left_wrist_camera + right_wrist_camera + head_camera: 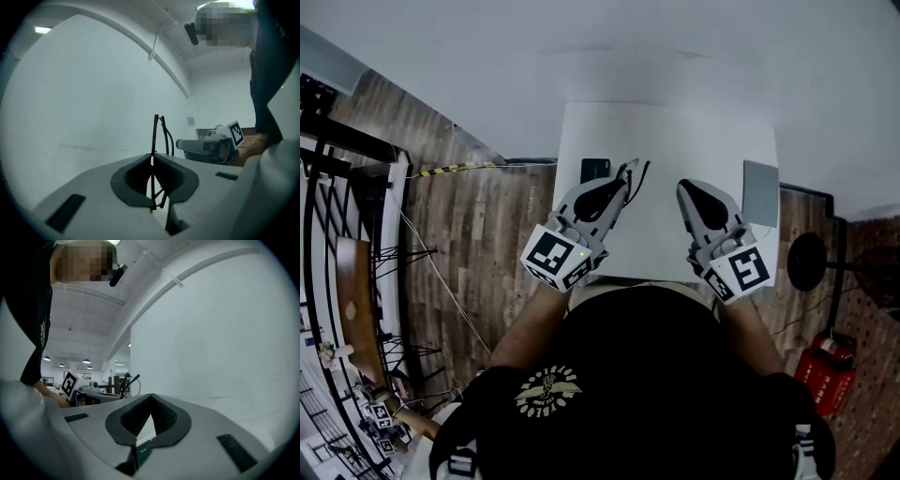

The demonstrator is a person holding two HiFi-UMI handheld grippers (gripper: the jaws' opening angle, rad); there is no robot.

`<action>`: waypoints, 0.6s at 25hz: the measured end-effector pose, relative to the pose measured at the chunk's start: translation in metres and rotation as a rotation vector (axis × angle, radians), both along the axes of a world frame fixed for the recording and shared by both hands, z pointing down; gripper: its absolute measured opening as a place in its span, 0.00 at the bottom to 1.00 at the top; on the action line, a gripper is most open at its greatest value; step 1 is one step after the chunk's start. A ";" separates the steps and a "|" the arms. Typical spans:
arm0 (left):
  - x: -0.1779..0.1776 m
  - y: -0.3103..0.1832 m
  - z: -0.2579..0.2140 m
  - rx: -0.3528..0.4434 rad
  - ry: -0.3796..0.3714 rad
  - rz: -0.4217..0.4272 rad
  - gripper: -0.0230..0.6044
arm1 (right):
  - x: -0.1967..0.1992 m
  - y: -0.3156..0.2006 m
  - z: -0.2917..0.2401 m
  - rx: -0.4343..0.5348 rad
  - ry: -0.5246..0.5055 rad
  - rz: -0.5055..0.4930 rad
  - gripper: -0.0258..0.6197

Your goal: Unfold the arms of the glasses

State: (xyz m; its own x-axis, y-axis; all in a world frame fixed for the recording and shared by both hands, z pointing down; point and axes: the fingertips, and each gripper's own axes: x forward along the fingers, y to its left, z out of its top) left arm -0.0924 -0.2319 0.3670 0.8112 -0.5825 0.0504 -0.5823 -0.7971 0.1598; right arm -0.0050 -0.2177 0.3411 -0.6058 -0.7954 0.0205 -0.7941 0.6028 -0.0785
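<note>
The glasses [635, 171] have a thin black frame and are held above the white table [666, 131]. My left gripper [623, 178] is shut on them. In the left gripper view the frame [157, 136] stands edge-on, rising out of the pinched jaws of the left gripper [152, 155], with one curved arm beside it. My right gripper [682, 186] is a short way to the right, shut with nothing in it. Its jaws meet at the tip [151, 395]. From there the left gripper [79, 385] and the glasses [127, 383] show at the left.
A small black object [594, 170] lies on the table behind the left gripper. A grey flat slab [760, 192] rests at the table's right edge. On the wooden floor at the right are a round black base [806, 261] and a red object [825, 370]. Black railings stand at the left.
</note>
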 end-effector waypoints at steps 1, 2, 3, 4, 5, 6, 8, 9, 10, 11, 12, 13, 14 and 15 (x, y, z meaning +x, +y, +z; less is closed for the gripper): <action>0.000 0.000 -0.002 0.002 0.006 0.011 0.07 | -0.005 0.001 -0.002 -0.001 -0.015 -0.014 0.04; 0.000 0.000 -0.002 0.002 0.010 0.023 0.07 | -0.010 0.002 -0.005 -0.002 -0.027 -0.027 0.04; 0.000 0.001 -0.002 0.000 0.012 0.035 0.07 | -0.014 0.003 -0.006 -0.003 -0.036 -0.040 0.04; 0.000 0.002 -0.001 -0.002 0.012 0.049 0.07 | -0.018 0.004 -0.007 -0.004 -0.042 -0.055 0.04; 0.001 0.003 -0.001 -0.002 0.011 0.064 0.07 | -0.023 0.005 -0.008 -0.006 -0.047 -0.071 0.04; 0.002 0.003 -0.001 0.000 0.011 0.079 0.07 | -0.027 0.005 -0.008 -0.009 -0.052 -0.085 0.04; 0.004 0.003 -0.001 0.003 0.014 0.104 0.07 | -0.033 0.005 -0.008 -0.017 -0.071 -0.102 0.05; 0.004 0.002 -0.001 0.003 0.016 0.114 0.07 | -0.034 0.005 -0.008 -0.023 -0.086 -0.106 0.06; 0.005 0.002 0.000 0.003 0.017 0.124 0.07 | -0.036 0.005 -0.008 -0.029 -0.098 -0.108 0.07; 0.005 0.000 0.000 0.005 0.020 0.132 0.07 | -0.036 0.004 -0.007 -0.033 -0.106 -0.107 0.09; 0.006 -0.001 -0.001 0.008 0.021 0.141 0.07 | -0.037 0.004 -0.006 -0.035 -0.111 -0.105 0.10; 0.007 -0.003 -0.001 0.010 0.022 0.151 0.07 | -0.037 0.003 -0.006 -0.039 -0.118 -0.104 0.11; 0.008 -0.004 0.000 0.011 0.022 0.162 0.07 | -0.038 0.002 -0.006 -0.046 -0.133 -0.106 0.13; 0.009 -0.005 0.001 0.010 0.022 0.173 0.07 | -0.038 0.002 -0.006 -0.057 -0.156 -0.111 0.14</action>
State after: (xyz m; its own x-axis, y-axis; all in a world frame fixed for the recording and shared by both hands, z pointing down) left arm -0.0836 -0.2372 0.3682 0.9002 -0.4347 0.0266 -0.4330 -0.8867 0.1622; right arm -0.0434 -0.2160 0.3351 -0.6893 -0.7234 -0.0379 -0.6982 0.6774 -0.2318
